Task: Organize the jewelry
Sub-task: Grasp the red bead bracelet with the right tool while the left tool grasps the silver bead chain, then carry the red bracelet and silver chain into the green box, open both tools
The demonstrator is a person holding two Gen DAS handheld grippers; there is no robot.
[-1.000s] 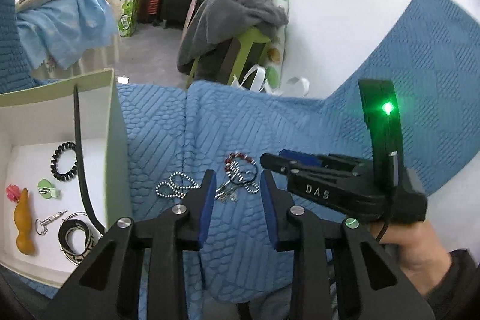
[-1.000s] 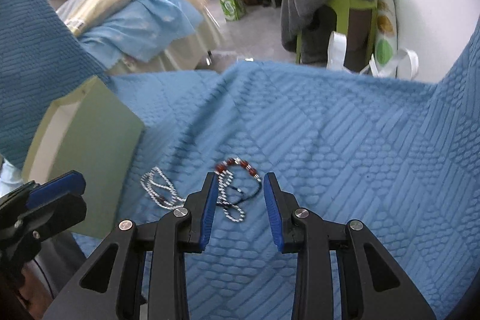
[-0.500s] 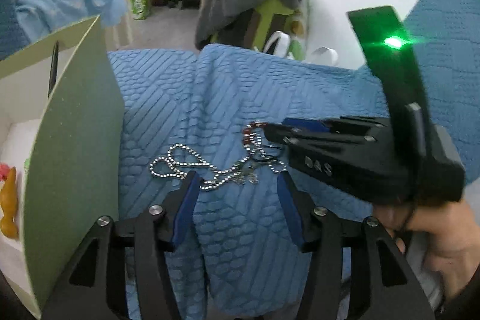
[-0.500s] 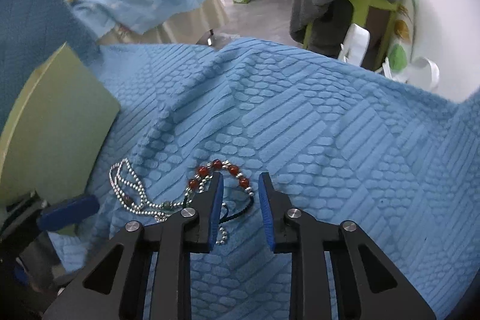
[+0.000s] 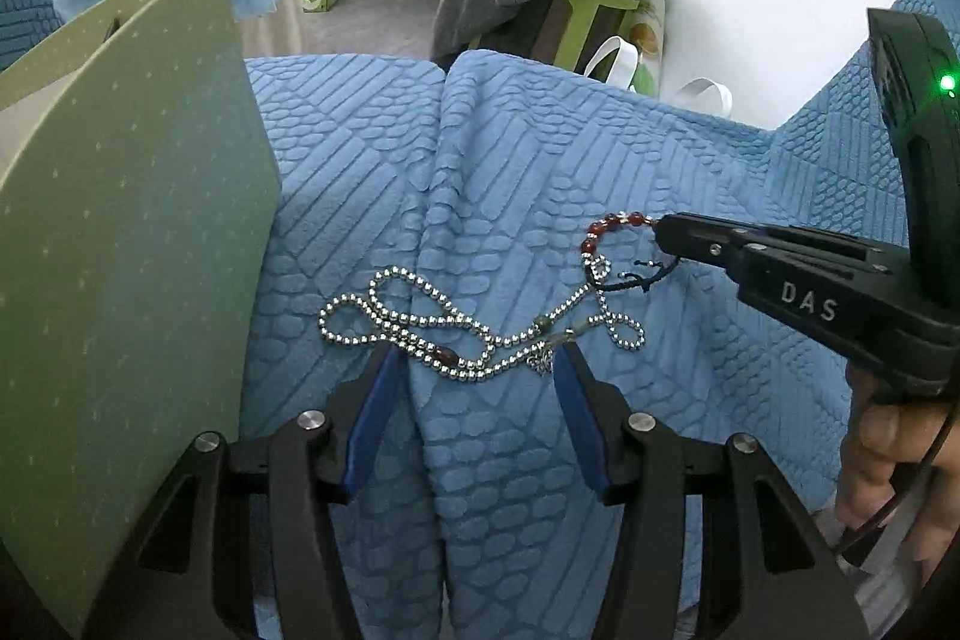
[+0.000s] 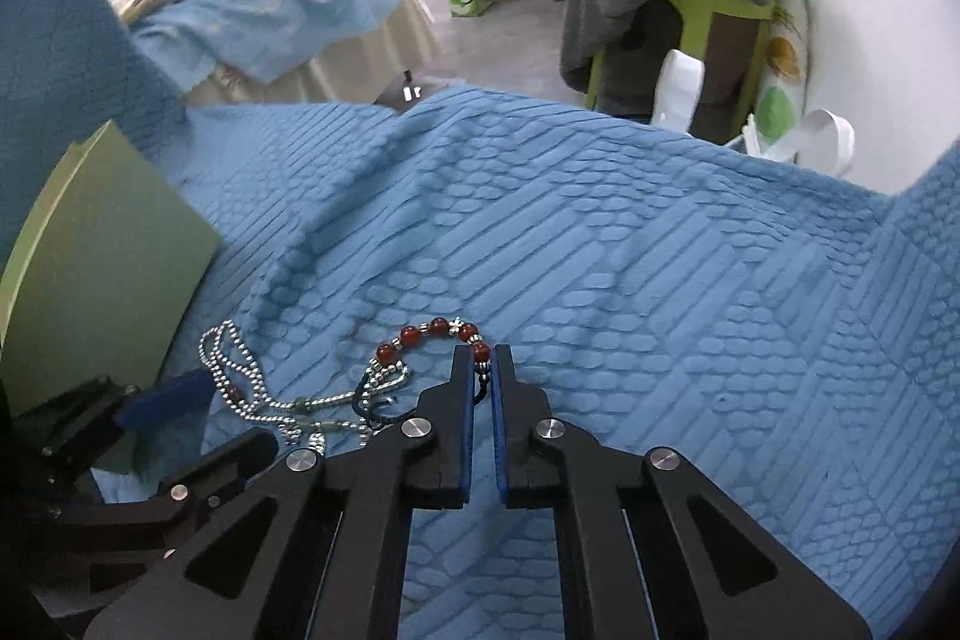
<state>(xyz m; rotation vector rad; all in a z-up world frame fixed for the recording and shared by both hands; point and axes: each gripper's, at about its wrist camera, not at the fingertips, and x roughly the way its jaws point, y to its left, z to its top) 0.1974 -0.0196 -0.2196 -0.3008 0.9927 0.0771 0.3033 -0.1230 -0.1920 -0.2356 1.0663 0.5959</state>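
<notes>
Blue quilt (image 6: pixel 600 250) bore both pieces: your right gripper (image 6: pixel 482 358) pinched the red-bead bracelet (image 6: pixel 432 331); left gripper (image 5: pixel 474 370) gaped over the tangled chain (image 5: pixel 420 325), unboxed.

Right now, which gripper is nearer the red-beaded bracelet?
Right. The right gripper is closed on the red-beaded bracelet at its near end; the left gripper sits open astride the silver ball-chain necklace, beside it.
</notes>
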